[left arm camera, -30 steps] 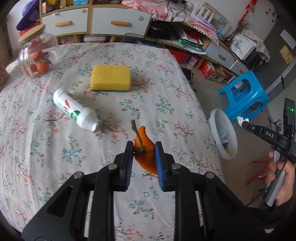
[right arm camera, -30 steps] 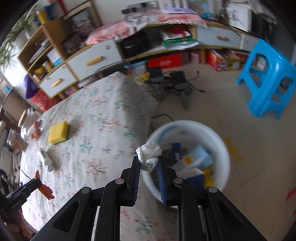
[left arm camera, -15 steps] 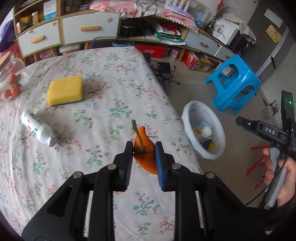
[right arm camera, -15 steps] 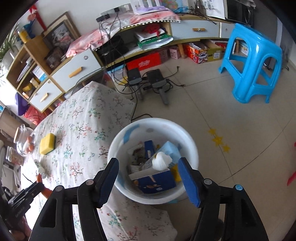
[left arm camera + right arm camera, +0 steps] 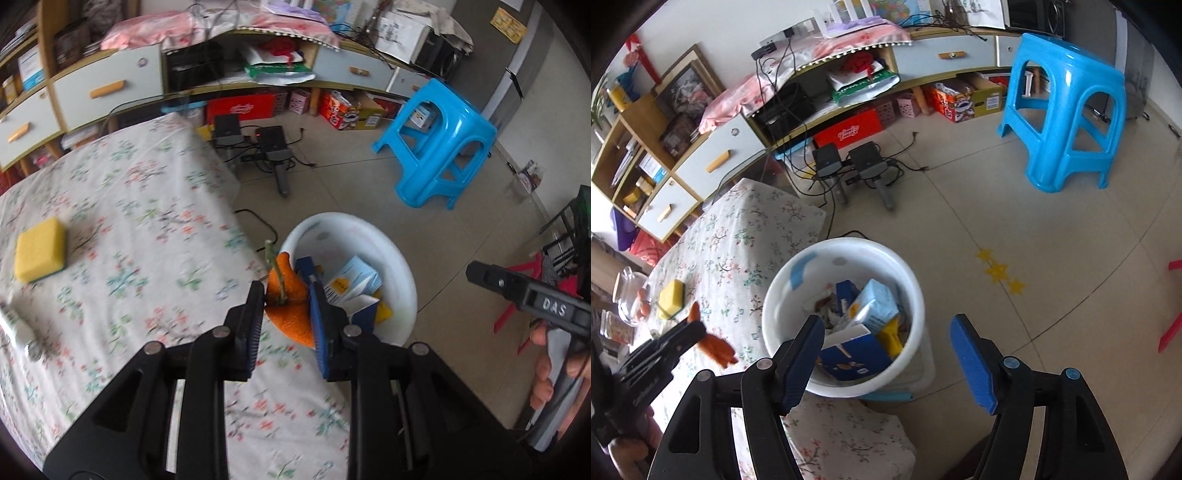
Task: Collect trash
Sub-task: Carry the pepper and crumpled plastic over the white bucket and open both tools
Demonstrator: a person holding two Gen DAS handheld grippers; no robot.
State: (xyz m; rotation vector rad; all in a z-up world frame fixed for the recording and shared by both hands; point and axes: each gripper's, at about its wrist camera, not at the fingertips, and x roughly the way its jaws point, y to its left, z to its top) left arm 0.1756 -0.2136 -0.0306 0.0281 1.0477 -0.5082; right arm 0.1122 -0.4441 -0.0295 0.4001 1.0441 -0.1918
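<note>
left gripper (image 5: 286,295) pinches orange peel (image 5: 288,306) | right gripper (image 5: 888,354) spread, empty | risk: early release drops peel beside white bin (image 5: 399,273)

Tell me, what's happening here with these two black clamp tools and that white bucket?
A person is clearing trash off a flower-cloth table. The left gripper is shut on an orange peel and holds it beside the white bin on the floor. The right gripper hangs open and empty above that bin, which already holds cartons. A yellow sponge lies on the table.
</note>
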